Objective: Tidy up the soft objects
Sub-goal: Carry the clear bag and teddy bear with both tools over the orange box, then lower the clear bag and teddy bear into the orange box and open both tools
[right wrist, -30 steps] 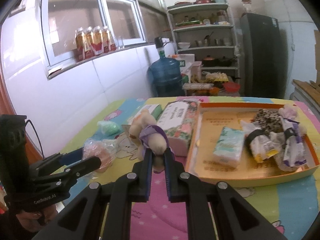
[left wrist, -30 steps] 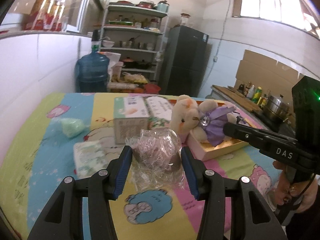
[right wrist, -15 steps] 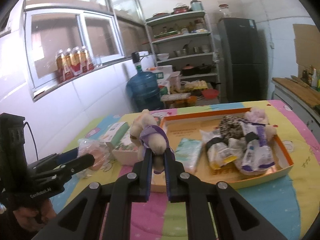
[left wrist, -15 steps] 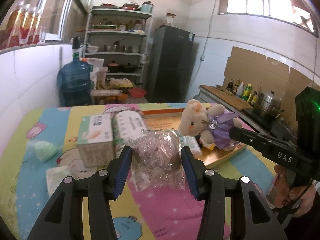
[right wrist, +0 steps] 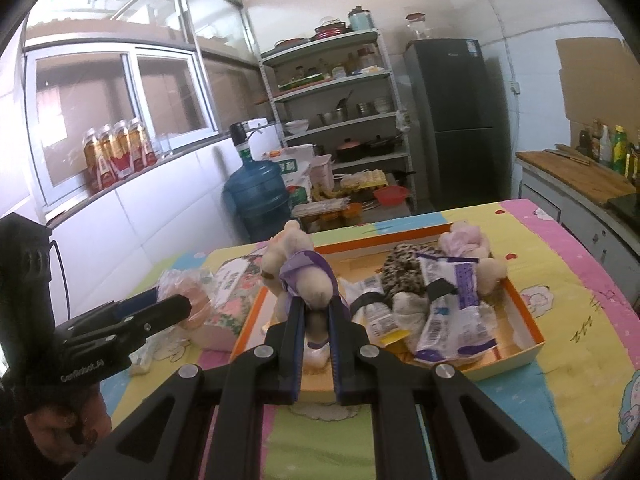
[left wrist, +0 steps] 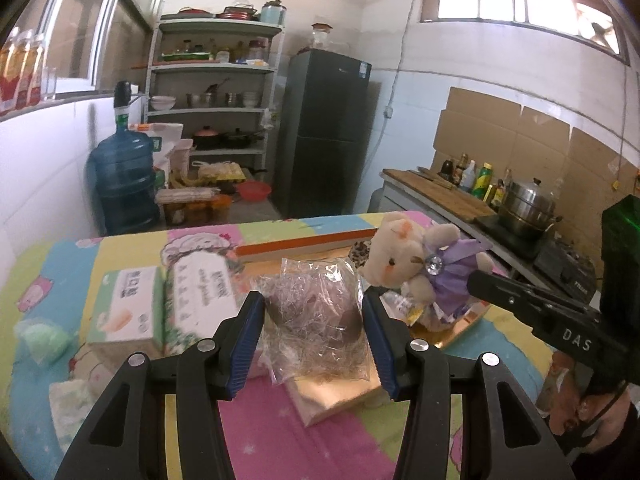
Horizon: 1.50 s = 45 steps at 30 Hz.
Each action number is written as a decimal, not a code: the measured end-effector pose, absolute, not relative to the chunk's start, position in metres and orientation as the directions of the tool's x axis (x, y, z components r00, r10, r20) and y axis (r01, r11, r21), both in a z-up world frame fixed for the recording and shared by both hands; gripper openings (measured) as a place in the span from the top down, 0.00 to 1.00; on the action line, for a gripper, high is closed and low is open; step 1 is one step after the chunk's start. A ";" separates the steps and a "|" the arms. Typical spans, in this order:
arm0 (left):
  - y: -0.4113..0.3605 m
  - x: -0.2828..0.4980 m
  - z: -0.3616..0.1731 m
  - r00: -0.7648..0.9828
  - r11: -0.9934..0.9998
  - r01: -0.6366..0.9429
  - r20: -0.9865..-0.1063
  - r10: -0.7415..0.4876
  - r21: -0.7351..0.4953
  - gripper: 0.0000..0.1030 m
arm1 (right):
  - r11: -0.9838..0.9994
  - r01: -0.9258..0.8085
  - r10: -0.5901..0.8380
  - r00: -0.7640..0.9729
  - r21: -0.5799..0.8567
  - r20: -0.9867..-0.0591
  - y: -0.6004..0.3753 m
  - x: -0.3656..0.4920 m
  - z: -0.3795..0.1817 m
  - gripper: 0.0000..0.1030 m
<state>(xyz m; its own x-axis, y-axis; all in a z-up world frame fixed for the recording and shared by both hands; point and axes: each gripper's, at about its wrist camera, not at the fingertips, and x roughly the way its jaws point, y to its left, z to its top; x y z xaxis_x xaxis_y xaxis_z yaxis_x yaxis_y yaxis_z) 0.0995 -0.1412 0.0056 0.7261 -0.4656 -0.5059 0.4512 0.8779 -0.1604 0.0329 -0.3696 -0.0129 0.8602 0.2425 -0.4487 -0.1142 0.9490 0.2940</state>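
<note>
My left gripper (left wrist: 312, 300) is shut on a clear crinkly plastic bag (left wrist: 316, 320) with something brownish-pink inside, held above the near corner of the orange tray (left wrist: 304, 246). My right gripper (right wrist: 315, 304) is shut on a beige teddy bear in a purple dress (right wrist: 304, 276), held over the left end of the tray (right wrist: 528, 316). In the left wrist view the teddy bear (left wrist: 416, 268) hangs just right of the bag. In the right wrist view the bag (right wrist: 188, 292) sits at the left, in the left gripper (right wrist: 160, 312). The tray holds a leopard-print soft item (right wrist: 404, 276), a pink plush (right wrist: 464, 240) and several packets.
Two tissue boxes (left wrist: 128, 308) (left wrist: 204, 292) stand left of the tray on the colourful tablecloth. A green soft lump (left wrist: 44, 338) and a white packet (left wrist: 70, 400) lie at the left edge. Behind the table are a water jug (left wrist: 124, 184), shelves and a fridge (left wrist: 328, 132).
Both grippers have carried their loads rightward across the table toward the tray. The bag is now above the tray's corner, and the teddy bear is over its left end.
</note>
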 end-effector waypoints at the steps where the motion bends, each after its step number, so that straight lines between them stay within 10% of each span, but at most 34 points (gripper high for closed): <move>1: -0.145 0.102 0.005 0.726 0.879 0.451 -0.508 -0.463 -0.157 0.49 | 0.949 -0.110 0.239 0.862 0.295 -0.448 -0.373 0.034 -0.014 0.89; 45: -0.248 0.253 -0.057 0.630 0.939 0.322 -0.713 -0.309 -0.122 0.48 | 0.917 -0.077 0.278 0.825 0.391 -0.492 -0.452 0.098 -0.067 0.90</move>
